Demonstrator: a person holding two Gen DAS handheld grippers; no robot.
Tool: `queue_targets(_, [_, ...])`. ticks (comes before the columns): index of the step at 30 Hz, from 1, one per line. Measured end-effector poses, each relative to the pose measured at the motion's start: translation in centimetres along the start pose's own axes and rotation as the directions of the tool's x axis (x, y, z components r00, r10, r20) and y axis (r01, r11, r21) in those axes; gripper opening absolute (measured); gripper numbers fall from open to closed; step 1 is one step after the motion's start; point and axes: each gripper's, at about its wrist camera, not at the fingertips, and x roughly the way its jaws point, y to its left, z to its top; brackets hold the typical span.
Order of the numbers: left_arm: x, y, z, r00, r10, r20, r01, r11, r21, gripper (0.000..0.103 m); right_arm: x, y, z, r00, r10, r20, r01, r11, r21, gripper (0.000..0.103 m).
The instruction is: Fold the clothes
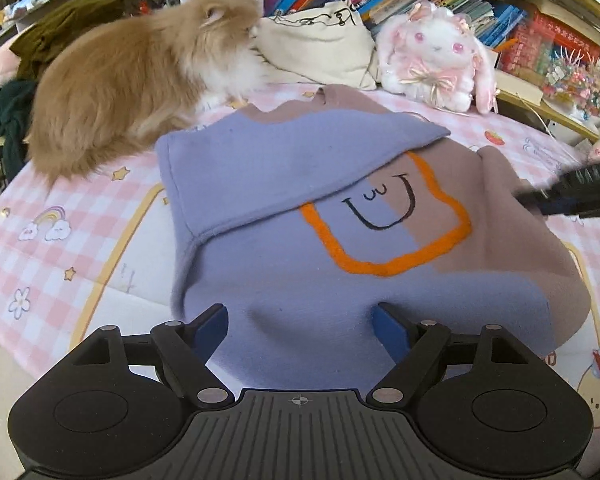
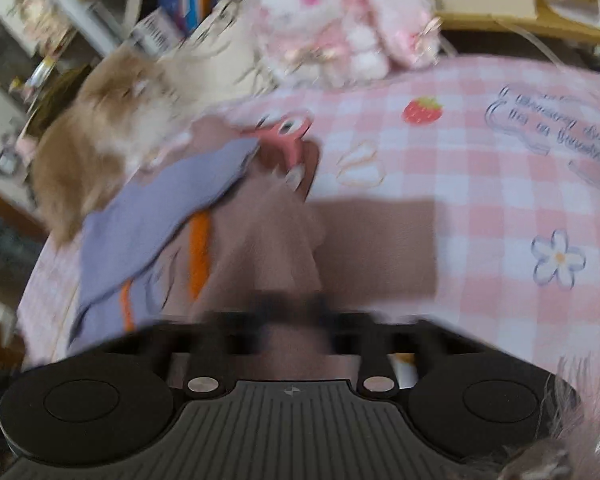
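I work on the sweatshirt (image 1: 340, 240), which lies on the checked bedsheet (image 1: 80, 240) just in front of the cat (image 1: 120, 92); 1 sleeve is already folded over the orange outline (image 1: 384, 268). My left claw (image 1: 300, 320) stands apart over the near hem, holding nothing. My right claw (image 2: 292, 312) is clamped on the brown sleeve (image 2: 372, 248), though the view is blurred. I judge the fold goes best if I carry that sleeve flat across the outline, keeping clear of the cat.
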Motion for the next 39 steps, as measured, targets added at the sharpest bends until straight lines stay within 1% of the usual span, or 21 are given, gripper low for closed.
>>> queue_targets(2, [-0.3,0.5,0.6,0.999,0.032,0.029,-0.032,0.999,-0.009,0.082,-1.8,0.7,-1.2,0.995,0.098,-0.034,-0.099,0.995,-0.023,0.004])
queue_targets(5, [-0.5,1.0,1.5,0.994,0.079,0.070,-0.077,0.997,-0.022,0.082,-4.5,1.8,-3.3,0.959,0.265,-0.104,-0.272,0.961,-0.057,0.005])
queue_targets(7, [-0.2,1.1,2.2,0.994,0.089,0.071,-0.088,0.996,-0.015,0.082,-3.9,1.6,-4.4,0.929,0.289,-0.232,-0.306,0.951,-0.039,0.010])
queue_targets(8, [0.0,1.0,2.4,0.993,0.095,0.067,-0.095,0.996,-0.002,0.082,-3.7,1.3,-4.8,0.917,0.287,-0.277,-0.306,0.952,-0.028,0.019])
queue_targets(9, [0.1,0.7,2.5,0.993,0.101,0.065,-0.102,0.995,0.017,0.082,-3.7,0.6,-4.8,0.929,0.252,-0.272,-0.266,0.964,-0.018,0.025])
queue_targets(10, [0.2,0.4,2.5,0.992,0.105,0.064,-0.108,0.993,0.037,0.082,-4.1,-0.3,-4.5,0.950,0.211,-0.232,-0.219,0.976,-0.011,0.035])
queue_targets(11, [0.2,0.0,2.3,0.992,0.109,0.064,-0.112,0.992,0.061,0.082,-4.8,-1.2,-4.2,0.973,0.154,-0.172,-0.158,0.987,-0.007,0.038])
queue_targets(12, [0.3,-0.4,2.1,0.992,0.114,0.060,-0.118,0.990,0.077,0.082,-5.3,-1.8,-4.0,0.987,0.100,-0.127,-0.102,0.995,-0.008,0.040])
queue_targets(13, [0.5,-0.6,1.8,0.992,0.119,0.051,-0.123,0.989,0.087,0.082,-5.3,-2.1,-4.0,0.991,0.057,-0.118,-0.060,0.998,-0.024,0.040])
queue_targets(16, [1.7,-0.8,0.9,0.991,0.131,0.002,-0.131,0.987,0.095,0.082,-5.2,-2.5,-4.0,0.993,-0.069,-0.098,0.062,0.995,-0.080,0.040])
queue_targets(18, [2.4,-0.9,0.4,0.988,0.150,-0.020,-0.148,0.984,0.102,0.082,-4.1,-1.4,-4.8,0.984,-0.136,-0.116,0.113,0.976,-0.184,0.040])
queue_targets(21, [2.7,-1.1,0.1,0.983,0.180,-0.023,-0.176,0.977,0.123,0.082,-2.5,0.5,-6.8,0.968,-0.235,-0.085,0.191,0.916,-0.352,0.040])
queue_targets(23, [2.6,-0.9,0.0,0.980,0.197,-0.019,-0.193,0.973,0.130,0.082,-2.2,1.4,-8.0,0.962,-0.269,-0.037,0.230,0.879,-0.418,0.042])
queue_targets(24, [2.6,-0.8,-0.1,0.979,0.203,-0.019,-0.199,0.972,0.127,0.082,-2.1,1.8,-8.5,0.961,-0.278,-0.006,0.247,0.864,-0.439,0.041])
queue_targets(25, [2.8,-0.6,-0.3,0.979,0.202,-0.030,-0.198,0.973,0.116,0.082,-2.1,2.1,-8.9,0.960,-0.278,0.018,0.256,0.854,-0.453,0.031])
queue_targets(29, [3.6,0.4,-1.1,0.979,0.189,-0.079,-0.184,0.981,0.061,0.082,-1.7,2.3,-8.8,0.972,-0.231,0.048,0.228,0.865,-0.448,0.006])
queue_targets(31, [3.7,0.8,-1.4,0.981,0.174,-0.086,-0.173,0.985,0.024,0.082,-1.5,1.9,-7.8,0.967,-0.243,0.074,0.250,0.864,-0.437,0.004])
queue_targets(33, [3.6,1.0,-1.6,0.984,0.155,-0.092,-0.156,0.988,-0.006,0.082,-1.5,1.4,-6.4,0.954,-0.274,0.121,0.299,0.855,-0.424,0.004])
queue_targets(34, [3.7,1.0,-1.7,0.985,0.142,-0.096,-0.144,0.990,-0.012,0.083,-1.8,1.2,-5.4,0.937,-0.304,0.173,0.349,0.840,-0.416,0.004])
queue_targets(36, [3.7,0.7,-1.8,0.988,0.121,-0.099,-0.123,0.992,-0.014,0.087,-2.5,0.8,-3.0,0.891,-0.356,0.283,0.445,0.807,-0.387,0.004])
queue_targets(39, [3.7,-0.4,-2.4,0.992,0.088,-0.093,-0.087,0.996,0.013,0.088,-3.9,0.6,0.2,0.806,-0.401,0.434,0.559,0.757,-0.338,0.004])
